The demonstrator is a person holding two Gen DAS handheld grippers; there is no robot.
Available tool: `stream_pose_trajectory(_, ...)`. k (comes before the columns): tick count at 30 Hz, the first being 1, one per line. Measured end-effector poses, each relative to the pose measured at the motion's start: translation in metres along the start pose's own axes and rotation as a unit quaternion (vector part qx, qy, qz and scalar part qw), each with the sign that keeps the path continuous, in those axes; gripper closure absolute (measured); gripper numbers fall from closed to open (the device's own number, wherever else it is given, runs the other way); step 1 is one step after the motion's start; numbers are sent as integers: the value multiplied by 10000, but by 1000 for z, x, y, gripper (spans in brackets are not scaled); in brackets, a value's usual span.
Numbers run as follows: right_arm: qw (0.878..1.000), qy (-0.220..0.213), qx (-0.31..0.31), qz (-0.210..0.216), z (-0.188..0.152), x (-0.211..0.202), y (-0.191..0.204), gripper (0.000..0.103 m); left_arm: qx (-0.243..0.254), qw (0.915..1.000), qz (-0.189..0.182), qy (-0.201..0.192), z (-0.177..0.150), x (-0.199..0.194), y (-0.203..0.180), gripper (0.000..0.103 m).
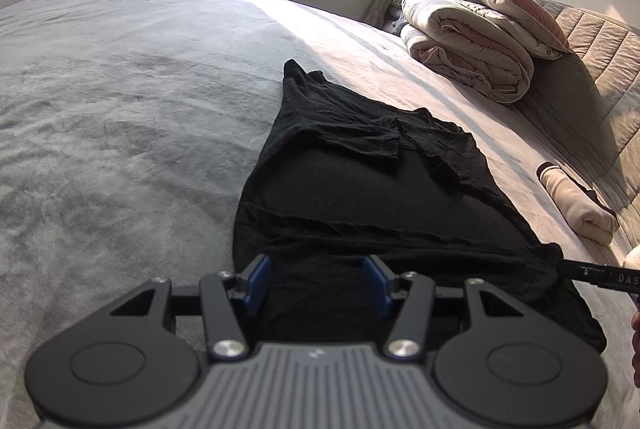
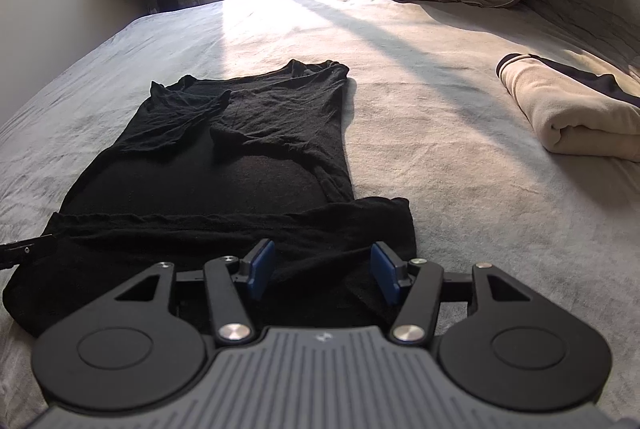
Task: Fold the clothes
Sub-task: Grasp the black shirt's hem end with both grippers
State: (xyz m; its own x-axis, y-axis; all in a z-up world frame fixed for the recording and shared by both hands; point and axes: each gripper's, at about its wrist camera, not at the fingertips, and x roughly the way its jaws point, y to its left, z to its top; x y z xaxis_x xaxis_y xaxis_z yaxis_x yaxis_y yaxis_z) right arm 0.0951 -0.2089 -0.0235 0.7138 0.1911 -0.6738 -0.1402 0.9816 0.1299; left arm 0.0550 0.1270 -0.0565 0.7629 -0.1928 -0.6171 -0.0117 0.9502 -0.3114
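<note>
Left gripper (image 1: 318, 283) and right gripper (image 2: 323, 271): jaws about half open, empty, poised over the near hem of the black knit shirt (image 2: 224, 157) lying flat on the grey bed (image 1: 120, 89).

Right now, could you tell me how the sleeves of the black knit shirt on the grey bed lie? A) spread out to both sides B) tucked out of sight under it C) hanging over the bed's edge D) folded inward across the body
D: both sleeves of the black knit shirt lie folded inward across its chest, on the grey bed.
</note>
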Motion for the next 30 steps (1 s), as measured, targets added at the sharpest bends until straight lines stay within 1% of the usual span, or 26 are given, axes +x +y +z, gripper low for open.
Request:
stream_pose_trajectory(10,10000,77,40,-35,-4,-1,-5,44,58,10000,25,10,0,-1,-1,50)
stream_pose_trajectory(23,10000,27,56,-19,0,-2,-3,44,44,9999,90,9,0,-4,1,50)
stream_pose_trajectory(26,10000,14,63,-3,0,-4,-4,41,135,9998,117,13,-2,-4,0,50)
stream_pose_trajectory(30,9999,99,67,-61,-4,-3,-8,41,216,9997,134,16,-5,-10,2,50)
